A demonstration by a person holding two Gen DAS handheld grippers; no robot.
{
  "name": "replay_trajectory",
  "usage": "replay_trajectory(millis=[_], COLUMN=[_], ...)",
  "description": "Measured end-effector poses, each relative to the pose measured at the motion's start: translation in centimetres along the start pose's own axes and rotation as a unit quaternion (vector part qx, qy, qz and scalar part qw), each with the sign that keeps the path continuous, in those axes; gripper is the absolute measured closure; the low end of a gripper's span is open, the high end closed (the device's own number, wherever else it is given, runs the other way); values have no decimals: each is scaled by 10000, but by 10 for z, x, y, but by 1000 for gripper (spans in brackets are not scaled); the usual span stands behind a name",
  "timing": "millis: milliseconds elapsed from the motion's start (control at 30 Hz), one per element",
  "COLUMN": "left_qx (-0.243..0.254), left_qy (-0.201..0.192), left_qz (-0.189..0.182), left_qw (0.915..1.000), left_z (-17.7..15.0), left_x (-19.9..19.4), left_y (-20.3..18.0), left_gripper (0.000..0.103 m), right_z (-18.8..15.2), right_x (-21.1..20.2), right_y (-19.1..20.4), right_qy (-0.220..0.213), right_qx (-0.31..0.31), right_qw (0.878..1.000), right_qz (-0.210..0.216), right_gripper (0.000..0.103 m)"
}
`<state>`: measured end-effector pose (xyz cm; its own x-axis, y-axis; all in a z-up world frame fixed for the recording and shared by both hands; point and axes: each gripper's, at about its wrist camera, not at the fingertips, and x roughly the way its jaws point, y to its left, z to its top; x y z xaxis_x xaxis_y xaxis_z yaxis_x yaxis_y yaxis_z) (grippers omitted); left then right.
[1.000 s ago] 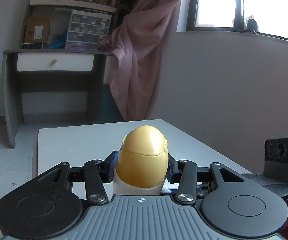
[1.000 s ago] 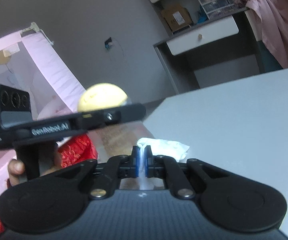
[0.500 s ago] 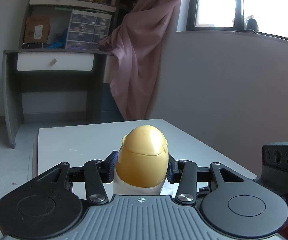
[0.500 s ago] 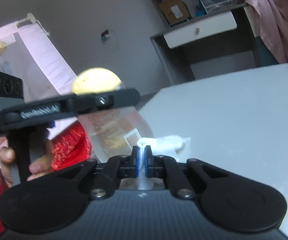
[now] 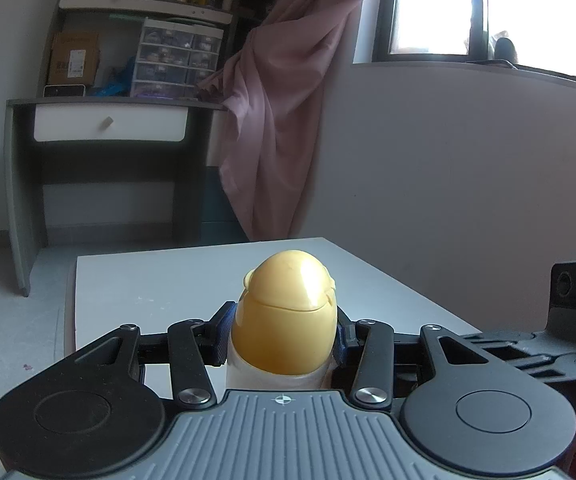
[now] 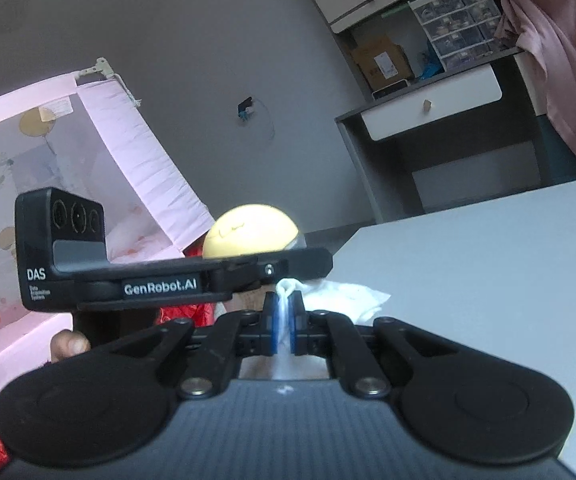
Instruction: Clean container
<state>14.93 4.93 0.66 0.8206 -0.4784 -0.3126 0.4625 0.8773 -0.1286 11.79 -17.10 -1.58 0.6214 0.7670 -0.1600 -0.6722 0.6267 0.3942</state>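
A translucent white bottle with a rounded yellow cap (image 5: 286,320) is clamped upright between the fingers of the left gripper (image 5: 284,338), above the near edge of the white desk (image 5: 176,276). A crumpled white tissue (image 6: 288,300) is pinched by the closed fingers of the right gripper (image 6: 284,320). Seen from the right wrist, the bottle lies just ahead and slightly left, its long axis vertical. The desk's far side offers open room.

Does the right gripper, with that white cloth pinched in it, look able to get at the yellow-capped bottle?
Probably yes. The right gripper holds the cloth just beside the bottle, though the left gripper clamps the bottle's sides and covers part of it.
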Motion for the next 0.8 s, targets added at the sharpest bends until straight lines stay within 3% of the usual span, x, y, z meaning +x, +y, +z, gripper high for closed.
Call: replay_trajectory(millis=[800], left_qx=[27], left_qy=[16], left_qz=[-1], left_qw=[10000], left_z=[1], left_x=[-1], left_y=[4], left_gripper=[56], right_z=[-22], right_x=[18], right_y=[-9], right_qy=[617], right_qx=[29], right_qw=[9974], right_qz=[-377], right_gripper=[98])
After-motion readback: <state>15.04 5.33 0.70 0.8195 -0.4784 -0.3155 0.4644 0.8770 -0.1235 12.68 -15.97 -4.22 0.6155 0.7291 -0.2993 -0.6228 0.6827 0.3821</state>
